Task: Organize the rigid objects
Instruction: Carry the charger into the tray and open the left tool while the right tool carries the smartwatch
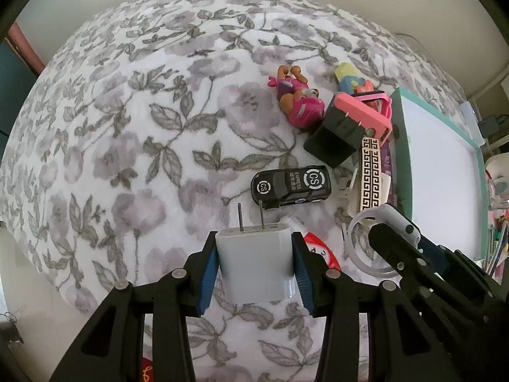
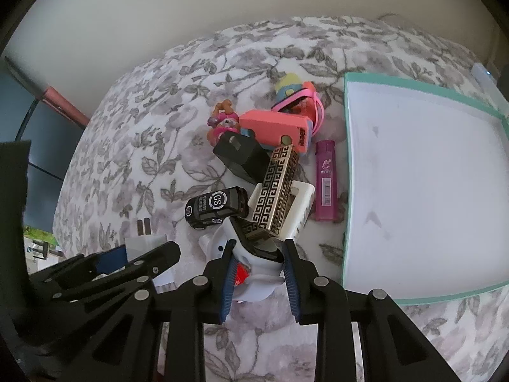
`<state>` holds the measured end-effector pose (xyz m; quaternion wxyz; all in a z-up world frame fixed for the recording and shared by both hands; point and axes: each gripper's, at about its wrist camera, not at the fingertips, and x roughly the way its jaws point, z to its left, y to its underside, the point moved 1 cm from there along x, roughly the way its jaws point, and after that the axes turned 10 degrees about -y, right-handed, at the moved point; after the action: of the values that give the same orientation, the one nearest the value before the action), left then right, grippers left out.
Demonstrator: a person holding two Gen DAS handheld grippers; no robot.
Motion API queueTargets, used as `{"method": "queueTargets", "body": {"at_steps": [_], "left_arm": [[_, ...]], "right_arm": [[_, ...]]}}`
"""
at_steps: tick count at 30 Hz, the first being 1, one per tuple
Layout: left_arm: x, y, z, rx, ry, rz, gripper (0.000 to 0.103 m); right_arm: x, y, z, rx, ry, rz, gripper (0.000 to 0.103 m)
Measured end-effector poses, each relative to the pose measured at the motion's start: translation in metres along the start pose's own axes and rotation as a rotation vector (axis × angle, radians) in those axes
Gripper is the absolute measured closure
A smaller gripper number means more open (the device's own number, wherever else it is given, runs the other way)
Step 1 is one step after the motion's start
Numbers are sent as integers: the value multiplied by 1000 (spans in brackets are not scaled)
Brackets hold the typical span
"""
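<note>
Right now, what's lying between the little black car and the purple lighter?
In the right wrist view, the gold-and-black patterned box resting on a white holder lies between the black toy car and the purple lighter.

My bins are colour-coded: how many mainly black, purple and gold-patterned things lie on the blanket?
Black: 2, the toy car and the black block
Purple: 1, the purple case
Gold-patterned: 1, the patterned box
Total: 4
</note>
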<state>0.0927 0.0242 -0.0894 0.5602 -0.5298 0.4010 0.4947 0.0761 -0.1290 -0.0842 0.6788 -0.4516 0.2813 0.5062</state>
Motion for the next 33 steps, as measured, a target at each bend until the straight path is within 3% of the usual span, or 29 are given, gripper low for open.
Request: {"method": "queueTargets", "body": {"at_steps": [9,17,22,26,33], "left_arm": [[-14,4,-7,-9,-8,-19,57],[-75,-21,-19,-23,36,-165,57],[-97,-31,-54,17,74,-228,57],[-100,-33,-91,66,88,-260,57],[-87,-34,-155,146,120,-270,57]], "right_arm": [[-22,-2,-2,16,-39,-53,74],[-69,-14,-18,55,-43,-207,74],[-98,-21,-58,141,54,-311,74],[-114,-19,-96,229,99,-352,74],[-133,-15,-158,359,266,-405,74]]}}
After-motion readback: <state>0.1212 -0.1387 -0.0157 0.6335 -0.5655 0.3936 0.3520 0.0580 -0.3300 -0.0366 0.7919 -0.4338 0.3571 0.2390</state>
